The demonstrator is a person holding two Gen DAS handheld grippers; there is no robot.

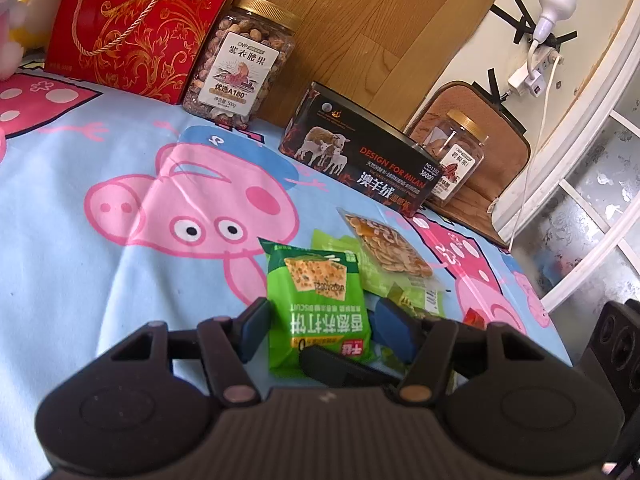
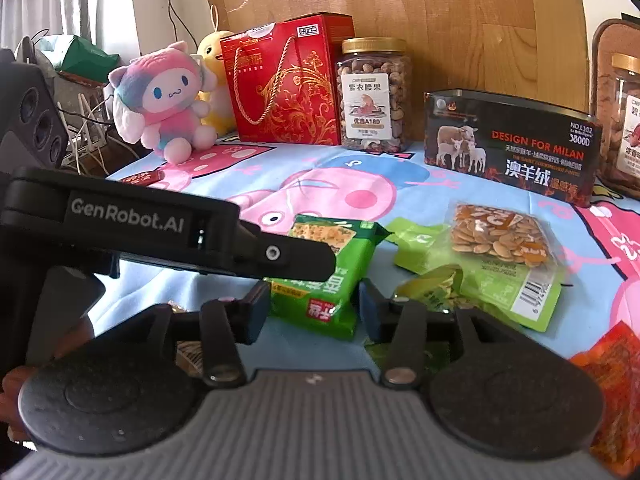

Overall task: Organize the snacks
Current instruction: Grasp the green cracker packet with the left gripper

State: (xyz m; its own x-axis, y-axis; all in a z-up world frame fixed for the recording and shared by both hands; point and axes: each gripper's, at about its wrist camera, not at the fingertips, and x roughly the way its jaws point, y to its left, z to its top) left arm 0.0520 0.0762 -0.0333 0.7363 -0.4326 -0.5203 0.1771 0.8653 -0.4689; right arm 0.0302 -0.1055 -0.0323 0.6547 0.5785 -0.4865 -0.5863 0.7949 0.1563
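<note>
Left gripper (image 1: 318, 326) sits low at 6 o'clock w/ fingers spread apart, one on each side of the green cracker pack (image 1: 320, 300); gaps show betw. pads and wrapper, so not clamped. Right gripper (image 2: 312, 312) is likewise open, fingers straddling the near end of the same cracker pack (image 2: 328, 276), no squeeze visible. In the right wrist view the left tool's black arm crosses from 9 o'clock over the pack's left edge. Pack lies flat on the pig-print cloth (image 1: 80, 240). Just past it, approx 1 o'clock, a clear packet of seeds (image 1: 386, 246) rests on top of other green wrappers (image 1: 336, 242), touching the cracker pack. An orange-red packet (image 2: 612, 380) sits at 4 o'clock in the right wrist view. Farther back, 12–1 o'clock, a dark box w/ sheep picture (image 1: 356, 160) stands on the cloth. Behind it at 2 o'clock a nut jar (image 1: 456, 156); at 11 o'clock a fuller nut jar (image 1: 244, 64) beside a red gift box (image 1: 132, 28). Pink plush toy (image 2: 168, 100) and yellow plush (image 2: 214, 56) sit farthest left.
</note>
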